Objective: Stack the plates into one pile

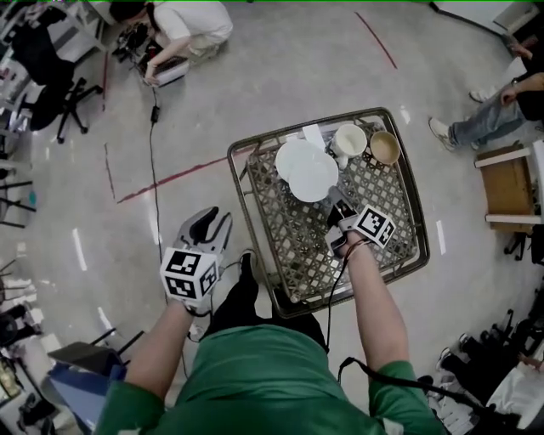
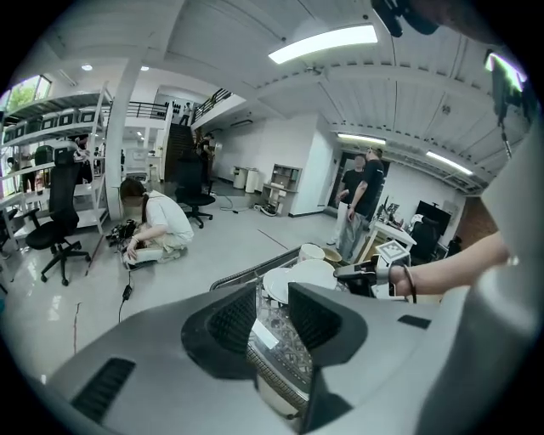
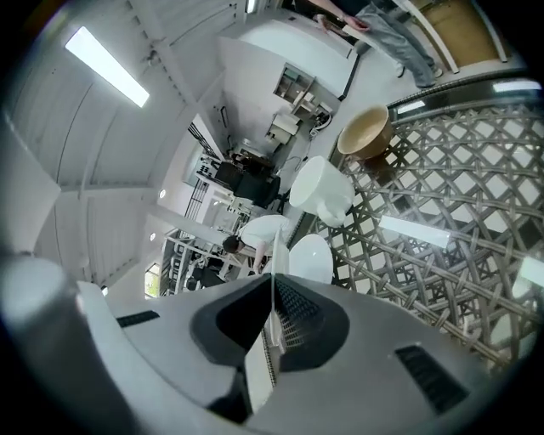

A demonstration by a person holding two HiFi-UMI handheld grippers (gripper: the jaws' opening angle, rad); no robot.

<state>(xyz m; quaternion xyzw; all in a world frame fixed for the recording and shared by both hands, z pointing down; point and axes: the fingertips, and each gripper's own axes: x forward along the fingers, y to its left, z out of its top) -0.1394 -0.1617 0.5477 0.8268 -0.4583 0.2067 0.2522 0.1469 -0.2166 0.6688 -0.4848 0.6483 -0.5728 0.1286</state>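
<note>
Two white plates sit at the far side of a lattice table (image 1: 391, 246). The nearer plate (image 1: 313, 177) overlaps the farther plate (image 1: 291, 155). My right gripper (image 1: 337, 200) reaches over the table and is shut on the near rim of the nearer plate. In the right gripper view this plate (image 3: 273, 270) shows edge-on as a thin white line between the jaws of the right gripper (image 3: 274, 316), and the other plate (image 3: 311, 258) lies just beyond. My left gripper (image 1: 211, 224) hangs over the floor left of the table. In its own view the left gripper (image 2: 272, 319) is open and empty.
A white mug (image 1: 348, 140) and a tan cup (image 1: 384, 148) stand at the table's far right corner, beside the plates. A person (image 1: 191, 25) crouches on the floor beyond, another person's legs (image 1: 484, 119) are at the right, and a wooden stool (image 1: 508, 189) stands right of the table.
</note>
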